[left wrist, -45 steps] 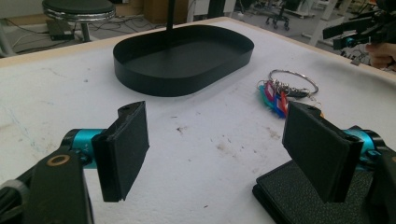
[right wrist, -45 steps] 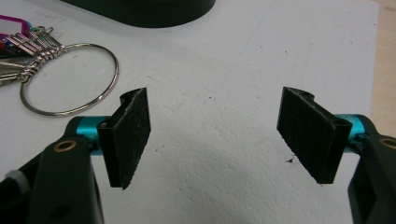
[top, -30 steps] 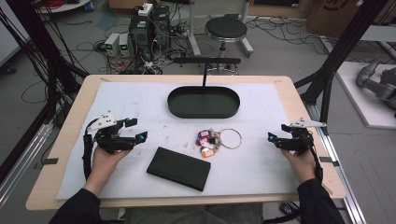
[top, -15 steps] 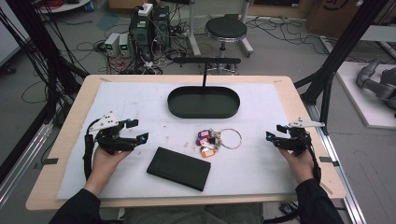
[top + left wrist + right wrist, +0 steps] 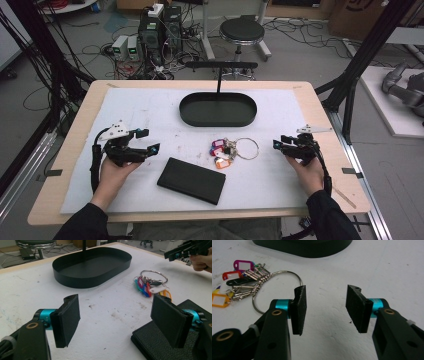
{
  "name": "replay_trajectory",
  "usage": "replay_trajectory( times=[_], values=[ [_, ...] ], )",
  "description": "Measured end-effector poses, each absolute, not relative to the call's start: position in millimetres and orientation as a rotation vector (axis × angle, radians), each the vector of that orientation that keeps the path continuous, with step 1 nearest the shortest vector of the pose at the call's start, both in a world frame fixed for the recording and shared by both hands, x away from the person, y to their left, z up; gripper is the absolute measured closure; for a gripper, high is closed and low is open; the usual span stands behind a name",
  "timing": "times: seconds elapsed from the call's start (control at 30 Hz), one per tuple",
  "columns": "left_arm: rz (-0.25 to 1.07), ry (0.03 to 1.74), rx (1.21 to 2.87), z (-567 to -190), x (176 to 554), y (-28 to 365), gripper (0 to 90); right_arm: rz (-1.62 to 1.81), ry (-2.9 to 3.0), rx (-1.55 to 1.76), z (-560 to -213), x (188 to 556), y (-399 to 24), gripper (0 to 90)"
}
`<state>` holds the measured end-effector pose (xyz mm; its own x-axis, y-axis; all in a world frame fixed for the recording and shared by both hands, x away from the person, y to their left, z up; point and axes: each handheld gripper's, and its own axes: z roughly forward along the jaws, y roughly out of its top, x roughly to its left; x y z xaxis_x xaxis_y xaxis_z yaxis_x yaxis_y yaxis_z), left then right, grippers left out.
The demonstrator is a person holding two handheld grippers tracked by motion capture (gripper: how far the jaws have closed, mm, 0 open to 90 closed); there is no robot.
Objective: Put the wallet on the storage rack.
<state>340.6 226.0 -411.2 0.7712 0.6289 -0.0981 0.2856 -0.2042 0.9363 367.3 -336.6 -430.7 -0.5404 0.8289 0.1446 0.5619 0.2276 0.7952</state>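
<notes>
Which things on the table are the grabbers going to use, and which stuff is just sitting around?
Probably for the job:
key ring with coloured tags, near the open right gripper
black wallet, beside the open left gripper
black oval tray

Just lying about:
stool
computer boxes on the floor

Key bunch (image 5: 227, 150) — coloured tags (pink, red, orange) on a steel ring — lies flat mid-table, beside the black wallet (image 5: 191, 180).

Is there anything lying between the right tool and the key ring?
No. In the high view, only bare white mat separates the right tool from the key ring; the right gripper view agrees.
</notes>
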Motion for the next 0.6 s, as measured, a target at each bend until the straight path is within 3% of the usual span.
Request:
replay_trajectory(
  times=[0.6],
  values=[
    [0.359, 0.719, 1.802, -411.9, 339.0, 226.7, 23.5, 1.077, 2.29, 1.275, -440.4, 380.6, -283.4, 68.8]
  ],
)
